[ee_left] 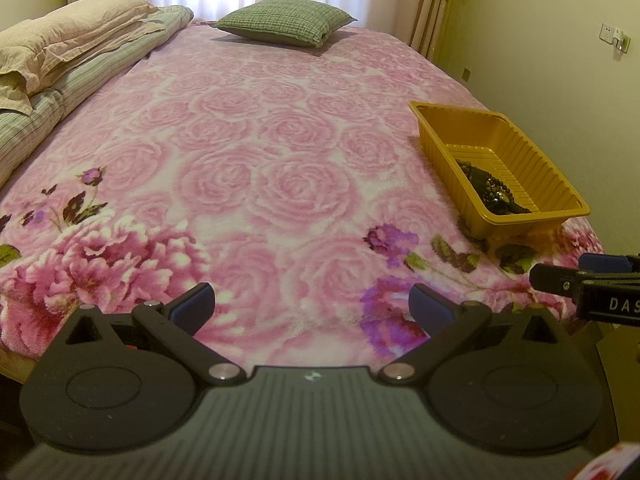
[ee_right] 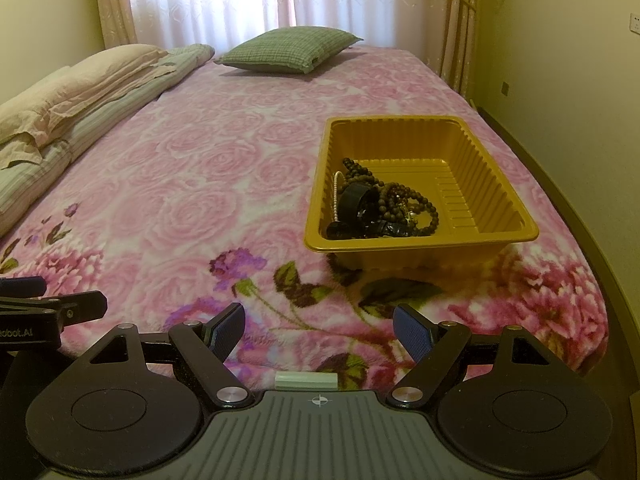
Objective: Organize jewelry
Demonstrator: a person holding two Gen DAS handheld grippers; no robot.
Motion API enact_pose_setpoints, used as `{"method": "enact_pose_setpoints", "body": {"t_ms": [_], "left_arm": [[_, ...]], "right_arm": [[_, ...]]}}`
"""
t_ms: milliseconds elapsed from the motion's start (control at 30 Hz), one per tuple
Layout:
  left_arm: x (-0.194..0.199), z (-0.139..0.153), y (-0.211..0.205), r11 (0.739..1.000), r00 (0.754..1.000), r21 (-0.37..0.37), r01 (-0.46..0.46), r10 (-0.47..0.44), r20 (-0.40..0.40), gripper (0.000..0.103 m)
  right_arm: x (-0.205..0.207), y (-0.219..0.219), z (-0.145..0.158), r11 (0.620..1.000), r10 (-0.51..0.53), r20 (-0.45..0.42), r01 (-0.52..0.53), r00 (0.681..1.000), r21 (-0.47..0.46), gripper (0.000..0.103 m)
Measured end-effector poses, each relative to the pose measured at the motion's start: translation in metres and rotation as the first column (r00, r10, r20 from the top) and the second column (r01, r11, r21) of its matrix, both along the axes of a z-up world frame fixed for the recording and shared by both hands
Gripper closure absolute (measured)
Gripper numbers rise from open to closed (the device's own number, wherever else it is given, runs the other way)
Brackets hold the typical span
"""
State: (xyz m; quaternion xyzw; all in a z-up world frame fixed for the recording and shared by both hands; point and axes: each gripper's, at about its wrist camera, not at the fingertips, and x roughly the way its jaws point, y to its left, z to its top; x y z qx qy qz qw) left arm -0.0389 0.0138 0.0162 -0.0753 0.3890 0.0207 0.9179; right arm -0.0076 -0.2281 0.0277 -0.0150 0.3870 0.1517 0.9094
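Note:
A yellow plastic tray (ee_right: pixel 492 184) sits on the bed ahead of my right gripper and shows at the right in the left wrist view (ee_left: pixel 520 148). In it lies a tangle of jewelry (ee_right: pixel 384 208): dark brown bead strings, a thin pearl strand (ee_right: pixel 335 196) and black bands. The left wrist view shows only part of the pile (ee_left: pixel 490 192). My left gripper (ee_left: pixel 312 306) is open and empty over the blanket. My right gripper (ee_right: pixel 318 334) is open and empty, short of the tray. Each gripper's tip shows at the edge of the other's view.
The bed has a pink rose blanket (ee_left: pixel 260 160). A green checked pillow (ee_left: pixel 286 22) lies at the far end and folded quilts (ee_left: pixel 72 60) along the left side. A wall (ee_right: pixel 560 80) runs close along the bed's right edge.

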Motion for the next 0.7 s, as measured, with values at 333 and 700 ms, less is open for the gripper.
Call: {"method": "enact_pose_setpoints", "body": {"t_ms": [333,700], "left_arm": [[-0.0002,-0.0001,-0.0005,1.000,1.000,0.000,-0.001,0.001,0.000,0.000],[-0.0003,0.0000,-0.0008,1.000,1.000,0.000,-0.001,0.001,0.002,0.000]], "right_arm": [[0.0000,-0.0001,0.0003,1.000,0.000,0.000,0.000,1.000,0.001,0.022],[0.0000,-0.0008,0.0002,1.000,-0.001,0.001,0.001,1.000,0.002,0.022]]}}
